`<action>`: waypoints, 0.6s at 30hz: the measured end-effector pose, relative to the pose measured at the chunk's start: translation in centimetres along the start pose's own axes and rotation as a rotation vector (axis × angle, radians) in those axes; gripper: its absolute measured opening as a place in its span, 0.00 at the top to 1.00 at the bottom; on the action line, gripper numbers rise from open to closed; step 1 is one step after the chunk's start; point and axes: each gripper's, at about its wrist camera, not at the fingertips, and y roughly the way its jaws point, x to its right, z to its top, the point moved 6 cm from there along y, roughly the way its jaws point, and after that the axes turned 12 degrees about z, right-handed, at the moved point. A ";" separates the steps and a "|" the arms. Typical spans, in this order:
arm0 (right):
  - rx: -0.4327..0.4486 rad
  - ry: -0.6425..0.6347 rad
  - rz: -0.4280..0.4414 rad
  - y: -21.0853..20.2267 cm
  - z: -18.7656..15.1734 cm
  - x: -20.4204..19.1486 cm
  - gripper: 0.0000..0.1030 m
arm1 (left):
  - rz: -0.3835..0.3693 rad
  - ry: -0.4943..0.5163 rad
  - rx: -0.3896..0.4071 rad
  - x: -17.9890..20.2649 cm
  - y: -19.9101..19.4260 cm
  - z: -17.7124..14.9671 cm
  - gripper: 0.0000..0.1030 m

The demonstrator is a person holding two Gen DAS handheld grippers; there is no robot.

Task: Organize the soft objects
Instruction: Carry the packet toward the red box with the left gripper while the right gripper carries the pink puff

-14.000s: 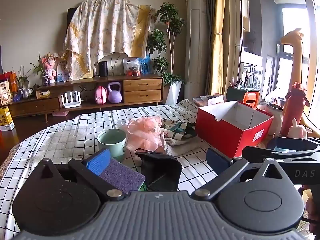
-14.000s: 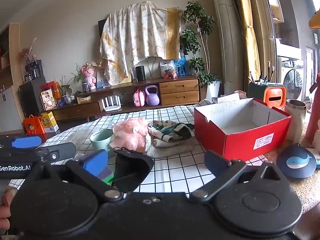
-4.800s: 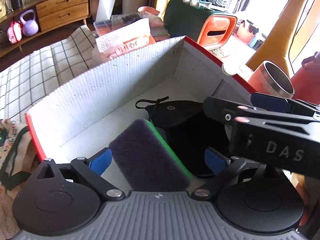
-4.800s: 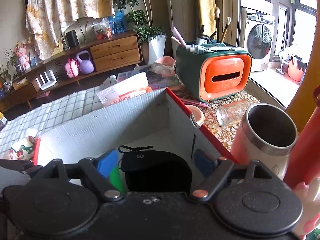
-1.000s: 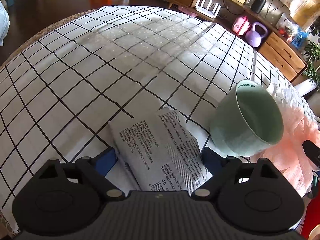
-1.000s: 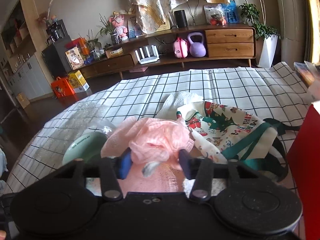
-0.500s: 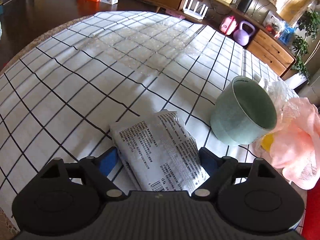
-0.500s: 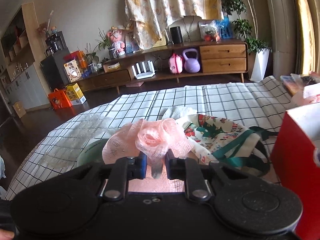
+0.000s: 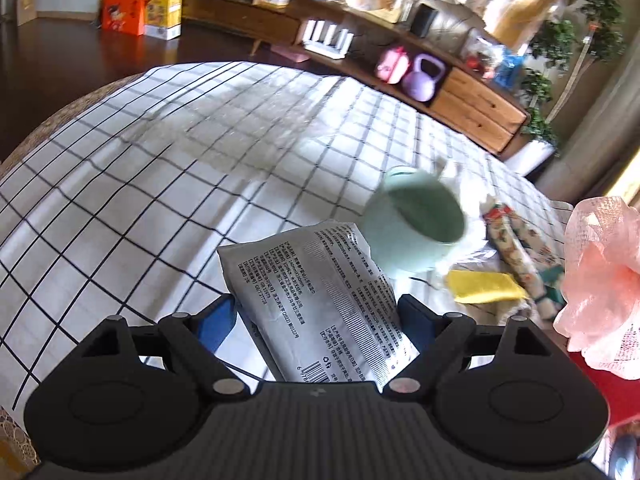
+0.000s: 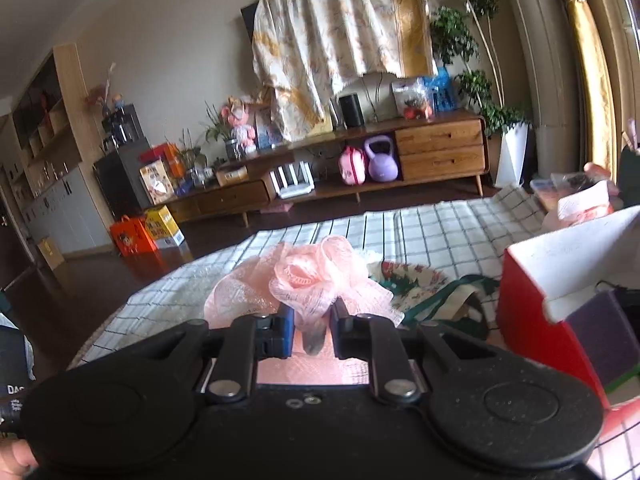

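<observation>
Clamped in our right gripper [image 10: 312, 330], whose jaws have just been closing, a frilly pink mesh bath pouf [image 10: 316, 276] hangs above the checked tablecloth [image 10: 432, 224], left of the red box [image 10: 532, 320]. Our left gripper [image 9: 316, 320] squeezes a white printed packet [image 9: 316, 300] beside the green mug [image 9: 416, 232]; its small print is unreadable.

A home living room — a long wooden sideboard [image 10: 400, 160] along the far wall carries plants, toys and a kettlebell [image 10: 382, 165], a patterned sheet [image 10: 340, 36] hangs above, curtains far right — checked cloth on the worktop [image 9: 160, 184].
</observation>
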 end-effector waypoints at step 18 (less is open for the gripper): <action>0.105 0.086 -0.098 -10.5 2.8 5.8 0.84 | -0.284 0.307 0.051 9.7 -9.3 0.0 0.15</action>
